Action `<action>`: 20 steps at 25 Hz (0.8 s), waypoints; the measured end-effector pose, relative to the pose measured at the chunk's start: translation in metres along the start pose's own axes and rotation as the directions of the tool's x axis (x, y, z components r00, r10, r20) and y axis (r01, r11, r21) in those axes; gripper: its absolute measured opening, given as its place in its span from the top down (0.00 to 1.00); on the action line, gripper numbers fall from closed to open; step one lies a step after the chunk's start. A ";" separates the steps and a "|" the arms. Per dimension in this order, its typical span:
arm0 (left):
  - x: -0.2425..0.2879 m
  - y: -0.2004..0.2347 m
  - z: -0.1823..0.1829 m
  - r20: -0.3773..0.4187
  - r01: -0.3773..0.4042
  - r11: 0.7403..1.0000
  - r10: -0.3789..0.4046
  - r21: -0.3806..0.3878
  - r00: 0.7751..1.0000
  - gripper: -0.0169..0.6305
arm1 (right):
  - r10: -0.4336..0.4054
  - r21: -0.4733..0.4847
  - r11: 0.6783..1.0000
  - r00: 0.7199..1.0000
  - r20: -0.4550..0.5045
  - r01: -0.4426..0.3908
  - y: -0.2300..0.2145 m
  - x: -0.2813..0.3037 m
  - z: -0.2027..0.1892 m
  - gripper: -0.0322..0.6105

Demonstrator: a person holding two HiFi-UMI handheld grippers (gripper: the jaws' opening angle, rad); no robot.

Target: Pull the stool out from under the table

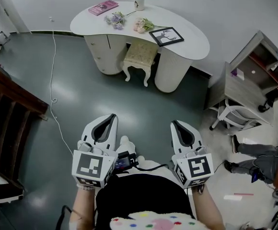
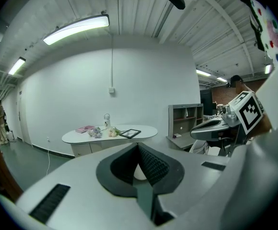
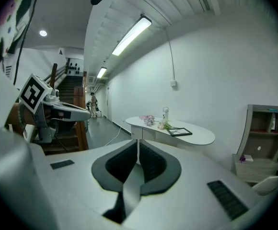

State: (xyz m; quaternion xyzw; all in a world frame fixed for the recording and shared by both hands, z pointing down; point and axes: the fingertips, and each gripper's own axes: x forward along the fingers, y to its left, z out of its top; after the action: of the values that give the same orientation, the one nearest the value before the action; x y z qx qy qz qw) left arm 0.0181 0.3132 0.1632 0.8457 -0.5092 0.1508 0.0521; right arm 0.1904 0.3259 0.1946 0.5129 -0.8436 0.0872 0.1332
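A small stool (image 1: 140, 59) with a cream patterned seat and white curved legs stands tucked under the white curved table (image 1: 191, 42) at the far side of the room. My left gripper (image 1: 106, 121) and right gripper (image 1: 181, 128) are held side by side close to the person's body, well short of the stool, both shut and empty. In the left gripper view the left gripper (image 2: 138, 147) points toward the table (image 2: 76, 137); the stool is hidden behind its jaws. The right gripper (image 3: 137, 147) likewise faces the table (image 3: 203, 137) from a distance.
On the table lie a pink book (image 1: 103, 7), a white jar (image 1: 139, 0), flower bunches (image 1: 115, 19) and a framed picture (image 1: 166, 36). A white cable (image 1: 53, 71) trails across the grey floor. A dark wooden stair rail (image 1: 7, 109) stands left, a grey shelf unit (image 1: 254, 75) right.
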 end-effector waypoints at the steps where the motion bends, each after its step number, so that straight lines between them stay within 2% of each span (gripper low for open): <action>1: 0.001 0.001 0.000 0.000 -0.003 1.000 0.003 -0.001 1.000 0.95 | 0.004 -0.009 1.000 1.000 0.000 -0.004 0.001 0.002 0.000 0.89; 9: 0.020 0.015 -0.002 0.002 0.009 1.000 -0.009 -0.009 1.000 0.95 | 0.005 -0.046 0.999 1.000 0.007 -0.005 -0.001 0.023 0.004 0.89; 17: 0.064 0.046 0.005 -0.002 0.040 0.999 -0.040 -0.002 0.999 0.95 | -0.025 -0.019 1.000 1.000 -0.003 0.025 -0.018 0.068 0.015 0.89; 20: 0.086 0.060 0.009 -0.006 0.058 0.998 -0.058 -0.001 0.998 0.95 | -0.028 -0.036 0.999 1.000 -0.006 0.028 -0.023 0.090 0.021 0.89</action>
State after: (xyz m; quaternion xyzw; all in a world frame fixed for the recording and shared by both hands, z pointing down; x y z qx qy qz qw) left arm 0.0044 0.2101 0.1776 0.8596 -0.4844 0.1519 0.0582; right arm 0.1685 0.2331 0.2034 0.5220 -0.8372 0.0719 0.1463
